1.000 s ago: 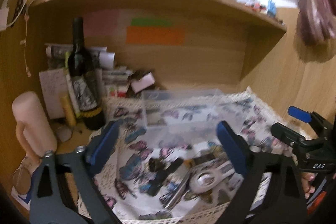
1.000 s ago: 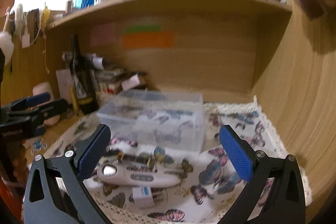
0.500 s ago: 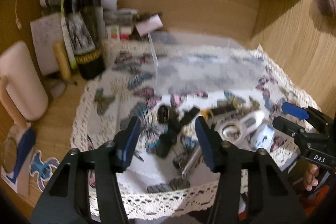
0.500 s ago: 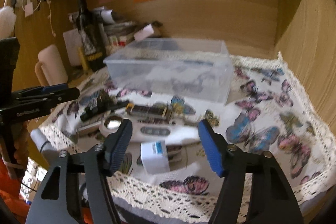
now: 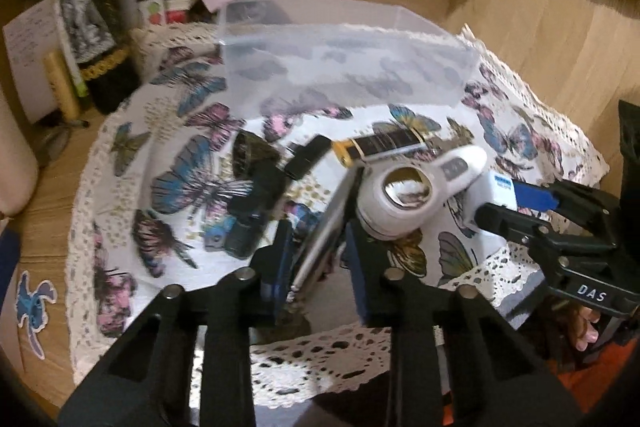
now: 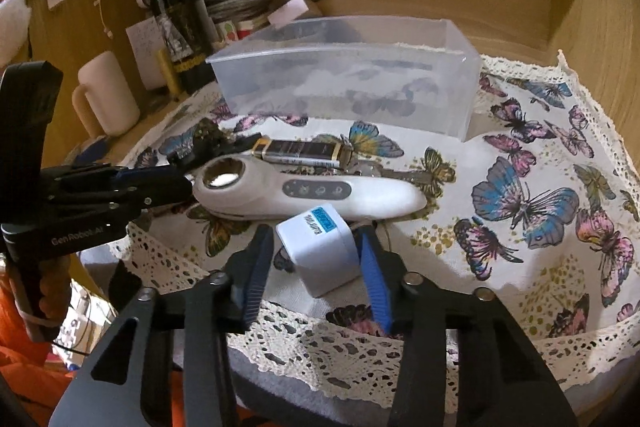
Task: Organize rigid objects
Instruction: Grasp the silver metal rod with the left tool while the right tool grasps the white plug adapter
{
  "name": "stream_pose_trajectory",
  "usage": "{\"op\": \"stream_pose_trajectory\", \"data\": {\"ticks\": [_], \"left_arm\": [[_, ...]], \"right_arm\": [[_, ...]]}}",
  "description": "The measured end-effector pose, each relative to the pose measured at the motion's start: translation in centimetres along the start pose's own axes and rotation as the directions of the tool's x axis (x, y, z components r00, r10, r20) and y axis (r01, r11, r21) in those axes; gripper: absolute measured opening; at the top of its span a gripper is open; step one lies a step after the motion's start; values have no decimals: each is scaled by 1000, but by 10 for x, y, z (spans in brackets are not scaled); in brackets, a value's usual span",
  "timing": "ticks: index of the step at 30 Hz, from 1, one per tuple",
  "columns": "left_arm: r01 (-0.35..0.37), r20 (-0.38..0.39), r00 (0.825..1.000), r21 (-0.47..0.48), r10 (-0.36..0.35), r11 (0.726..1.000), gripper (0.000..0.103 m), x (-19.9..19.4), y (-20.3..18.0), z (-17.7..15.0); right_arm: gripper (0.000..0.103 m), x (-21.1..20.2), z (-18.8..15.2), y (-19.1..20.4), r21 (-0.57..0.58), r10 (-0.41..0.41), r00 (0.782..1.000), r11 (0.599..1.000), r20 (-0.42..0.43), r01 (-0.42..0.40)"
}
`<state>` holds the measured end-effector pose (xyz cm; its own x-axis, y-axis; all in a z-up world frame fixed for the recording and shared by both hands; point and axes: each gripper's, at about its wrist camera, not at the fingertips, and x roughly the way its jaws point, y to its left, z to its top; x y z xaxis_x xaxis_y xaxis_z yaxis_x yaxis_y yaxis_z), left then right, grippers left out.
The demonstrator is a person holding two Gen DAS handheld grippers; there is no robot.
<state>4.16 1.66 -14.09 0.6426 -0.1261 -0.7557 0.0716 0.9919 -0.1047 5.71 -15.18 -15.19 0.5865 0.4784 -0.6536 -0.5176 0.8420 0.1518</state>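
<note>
A clear plastic bin point(image 5: 344, 63) point(image 6: 352, 75) stands at the back of a butterfly cloth point(image 5: 188, 183) point(image 6: 532, 195). In front lie a white handheld device with a round lens point(image 5: 408, 191) point(image 6: 304, 191), a black and gold bar point(image 5: 384, 147) point(image 6: 304, 151), small black pieces point(image 5: 256, 187) and a silver flat tool point(image 5: 324, 231). My left gripper point(image 5: 316, 259) has its jaws narrowly apart around the silver tool. My right gripper point(image 6: 316, 251) has its jaws around a white cube with a blue label point(image 6: 320, 251) point(image 5: 492, 195), close to its sides; contact is unclear.
A dark wine bottle point(image 5: 96, 27) point(image 6: 176, 23), papers and boxes stand at the back left. A cream mug point(image 6: 106, 95) sits on the left. Wooden walls close the back and right. The cloth's lace edge point(image 6: 360, 343) hangs over the front.
Both grippers dropped toward the cloth and narrowed their jaws. The left one now brackets the silver tool, the right one the white cube.
</note>
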Motion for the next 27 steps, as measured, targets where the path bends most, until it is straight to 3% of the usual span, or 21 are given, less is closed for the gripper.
{"op": "stream_pose_trajectory", "data": {"ticks": [10,18,27], "left_arm": [[-27,-15,999,102,28,994,15,24,-14,8],[-29,-2,1000,80,29,996,15,15,-14,7],[-38,89,995,48,33,998,15,-19,-10,19]], "right_arm": [[33,1,-1,-4,19,24,1000,1000,11,-24],[28,-9,6,-10,43,19,998,999,52,-21],[28,-26,18,-13,43,8,992,999,125,-14]]}}
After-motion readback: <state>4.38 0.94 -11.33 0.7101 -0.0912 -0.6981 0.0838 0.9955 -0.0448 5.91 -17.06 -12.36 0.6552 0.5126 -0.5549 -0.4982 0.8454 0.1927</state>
